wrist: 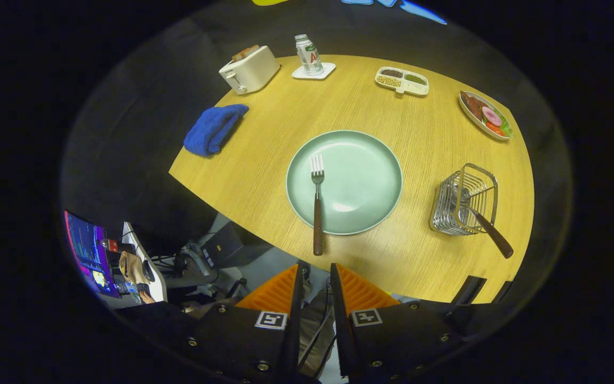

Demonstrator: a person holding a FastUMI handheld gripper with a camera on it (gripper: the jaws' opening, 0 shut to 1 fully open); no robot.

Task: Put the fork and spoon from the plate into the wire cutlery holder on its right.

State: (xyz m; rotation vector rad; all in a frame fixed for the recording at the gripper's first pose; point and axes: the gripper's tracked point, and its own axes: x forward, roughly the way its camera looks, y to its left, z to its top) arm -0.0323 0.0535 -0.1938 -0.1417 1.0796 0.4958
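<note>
Already the spoon (485,224) leans in the wire holder (466,201) at right; the fork (317,205) lies mid-frame on the plate (363,184), handle overhanging. The tool (316,280), nearly closed and empty, risks levering the tines up, skidding the fork across the desk (285,138).

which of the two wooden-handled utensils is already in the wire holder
The spoon: its bowl sits inside the silver wire cutlery holder, brown handle leaning out. The wooden-handled fork lies on the round pale green plate, beyond the gripper, jaws nearly closed, holding nothing.
</note>
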